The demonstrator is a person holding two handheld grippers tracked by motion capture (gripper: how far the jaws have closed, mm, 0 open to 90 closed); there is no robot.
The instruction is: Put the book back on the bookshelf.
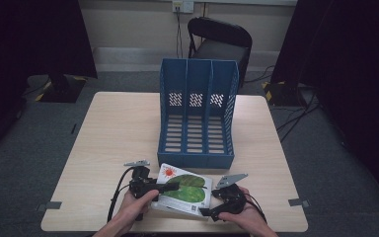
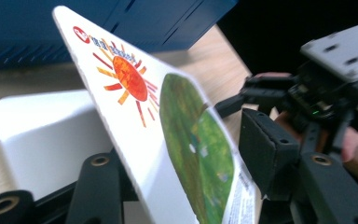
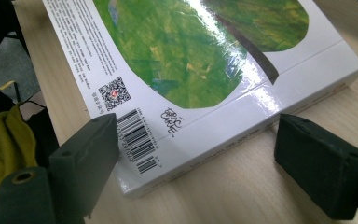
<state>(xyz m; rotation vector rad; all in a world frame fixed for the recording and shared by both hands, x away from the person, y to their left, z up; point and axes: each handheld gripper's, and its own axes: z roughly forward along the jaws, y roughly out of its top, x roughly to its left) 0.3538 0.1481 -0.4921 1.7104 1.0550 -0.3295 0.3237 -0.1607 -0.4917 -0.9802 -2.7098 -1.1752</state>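
1. A person at a wooden table [image 1: 113, 128] works two hand-held grippers on a white book [image 1: 185, 189] with a green leaf and an orange sun on its cover; it lies at the near edge, just in front of a blue three-slot file rack [image 1: 197, 113].

2. The left gripper [image 1: 170, 186] reaches in from the left. In the left gripper view the cover [image 2: 168, 126] stands lifted at a steep tilt between its jaws, with the white page below. The jaws look closed onto the cover, so it appears to be holding the cover by its edge.

3. The right gripper [image 1: 205, 211] sits at the book's near right corner. In the right gripper view its jaws stand wide apart, one over the barcode corner, the other on bare table beside the spine [image 3: 261, 112], gripping nothing.

4. What the person means to do cannot be told; the rack [image 2: 98, 23] close behind suggests the book may be headed for a slot.

5. Risk, as a judgement: lifting by the cover alone could let the pages swing down, straining or creasing the hinge, or the glossy board could slip free.

6. Risk: the book sits close to the table's near edge, so a push from the open right gripper could slide it off.
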